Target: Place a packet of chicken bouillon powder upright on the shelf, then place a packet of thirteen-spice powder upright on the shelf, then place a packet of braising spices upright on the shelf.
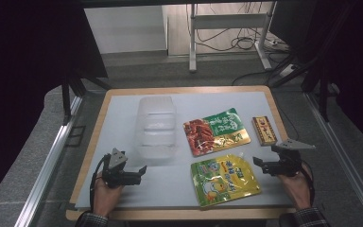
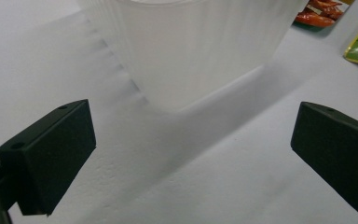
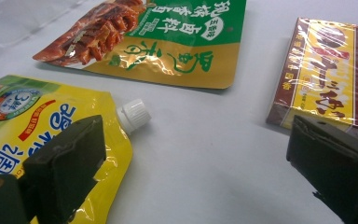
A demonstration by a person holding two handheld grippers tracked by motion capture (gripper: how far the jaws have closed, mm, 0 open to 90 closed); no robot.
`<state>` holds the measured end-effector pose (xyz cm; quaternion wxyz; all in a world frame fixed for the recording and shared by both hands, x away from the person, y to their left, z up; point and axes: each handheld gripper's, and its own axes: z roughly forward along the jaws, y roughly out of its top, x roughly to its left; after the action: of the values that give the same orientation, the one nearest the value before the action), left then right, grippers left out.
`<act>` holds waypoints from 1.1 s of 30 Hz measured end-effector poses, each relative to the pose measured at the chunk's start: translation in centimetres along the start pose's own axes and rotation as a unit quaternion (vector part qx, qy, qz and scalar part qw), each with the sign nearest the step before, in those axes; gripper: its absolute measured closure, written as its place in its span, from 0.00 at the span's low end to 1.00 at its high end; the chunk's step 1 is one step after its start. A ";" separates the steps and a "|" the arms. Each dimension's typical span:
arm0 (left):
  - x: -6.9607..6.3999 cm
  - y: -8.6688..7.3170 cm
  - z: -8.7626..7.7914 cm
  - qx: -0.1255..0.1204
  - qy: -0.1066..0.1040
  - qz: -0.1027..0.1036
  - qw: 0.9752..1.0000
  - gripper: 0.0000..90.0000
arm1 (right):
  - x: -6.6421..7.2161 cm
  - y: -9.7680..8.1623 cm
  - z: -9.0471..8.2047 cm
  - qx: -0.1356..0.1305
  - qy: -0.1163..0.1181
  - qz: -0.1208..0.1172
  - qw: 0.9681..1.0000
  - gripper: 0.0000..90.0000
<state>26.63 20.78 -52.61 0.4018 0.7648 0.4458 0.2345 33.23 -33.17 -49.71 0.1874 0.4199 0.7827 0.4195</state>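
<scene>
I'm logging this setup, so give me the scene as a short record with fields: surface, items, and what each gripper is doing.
surface: white table with wooden edge
container: clear plastic tub, upright, left of the packets
packets: green-and-red snack bag; yellow spouted pouch in front of it, white cap on
box: small yellow-and-brown box, lying flat at the right
left gripper: open, nothing held, facing the tub
right gripper: open, nothing held, between pouch and box

**What lies nearest my jaws**

Ahead of my left jaws stands a clear, ribbed plastic container (image 1: 156,126), upright and empty on the counter. Near my right jaws a yellow spouted pouch (image 1: 224,179) lies flat, its white cap (image 3: 134,115) pointing toward a red-and-green snack bag (image 1: 216,131). A small wrapped yellow-and-maroon box (image 1: 263,130) lies flat beside that bag.
</scene>
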 end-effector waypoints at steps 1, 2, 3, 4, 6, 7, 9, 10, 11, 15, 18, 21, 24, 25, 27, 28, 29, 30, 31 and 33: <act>-0.1 0.0 0.0 0.002 -0.001 0.003 1.000 0.00 | 0.0 0.0 0.0 -0.001 0.000 0.000 1.000 0.04; -0.1 0.0 0.1 0.002 -0.004 0.003 1.000 0.00 | -0.1 0.0 -0.1 -0.003 0.001 0.001 1.000 0.04; -0.1 0.0 0.1 0.004 -0.004 0.004 1.000 0.00 | -0.1 0.0 -0.1 -0.002 0.000 0.000 1.000 0.04; -0.2 0.0 0.1 0.004 -0.004 0.006 1.000 0.00 | -0.1 0.0 -0.1 -0.002 0.000 0.000 1.000 0.04; -0.3 0.1 0.1 0.005 -0.005 0.008 1.000 0.00 | -0.1 0.0 -0.1 -0.002 0.000 -0.001 1.000 0.04; -0.3 0.1 0.1 0.005 -0.004 0.008 1.000 0.00 | -0.1 0.0 0.0 -0.002 0.000 -0.002 1.000 0.04; -0.4 0.1 0.1 0.006 -0.003 0.010 1.000 0.00 | 0.0 -0.1 0.1 0.001 0.001 -0.002 1.000 0.04; -0.4 0.1 0.1 0.006 -0.003 0.010 1.000 0.00 | 0.0 -0.1 0.1 0.002 0.001 -0.001 1.000 0.04; -0.4 0.1 0.2 0.009 -0.002 0.012 1.000 0.00 | 0.0 0.0 0.1 0.002 0.002 -0.001 1.000 0.04; -0.5 0.1 0.3 0.016 0.001 0.018 1.000 0.00 | 0.0 0.0 0.2 0.008 0.004 -0.001 1.000 0.04; -0.6 0.1 0.3 0.015 0.000 0.017 1.000 0.00 | 0.1 0.0 0.2 0.007 0.005 -0.002 1.000 0.04; -0.5 0.1 0.3 0.017 -0.001 0.016 1.000 0.00 | 0.0 0.0 0.2 0.005 0.003 -0.002 1.000 0.04; -0.5 0.1 0.3 0.016 -0.001 0.016 1.000 0.00 | 0.1 0.0 0.2 0.007 0.003 -0.003 1.000 0.04; -0.5 0.1 0.3 0.017 -0.001 0.016 1.000 0.00 | 0.1 0.0 0.2 0.008 0.003 -0.004 1.000 0.04; -0.6 0.1 0.3 0.018 -0.001 0.017 1.000 0.00 | 0.2 0.0 0.2 0.007 0.001 -0.007 1.000 0.04; -0.6 0.1 0.3 0.019 -0.001 0.017 1.000 0.00 | 0.2 0.0 0.2 0.007 0.001 -0.007 1.000 0.03; -0.6 0.1 0.3 0.018 -0.001 0.017 1.000 0.00 | 0.2 0.0 0.3 0.009 0.001 -0.006 1.000 0.03; -0.6 0.1 0.3 0.017 -0.001 0.017 1.000 0.00 | 0.2 0.0 0.3 0.009 0.001 -0.006 1.000 0.03; -0.6 0.1 0.3 0.017 -0.001 0.017 1.000 0.00 | 0.2 0.0 0.3 0.010 0.002 -0.006 1.000 0.03; -0.7 0.1 0.3 0.018 -0.001 0.017 1.000 0.00 | 0.1 0.0 0.3 0.010 0.003 -0.004 1.000 0.03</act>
<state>26.61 20.04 -52.67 0.3839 0.7795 0.4370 0.2324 33.32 -32.93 -49.89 0.1823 0.4169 0.7894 0.4122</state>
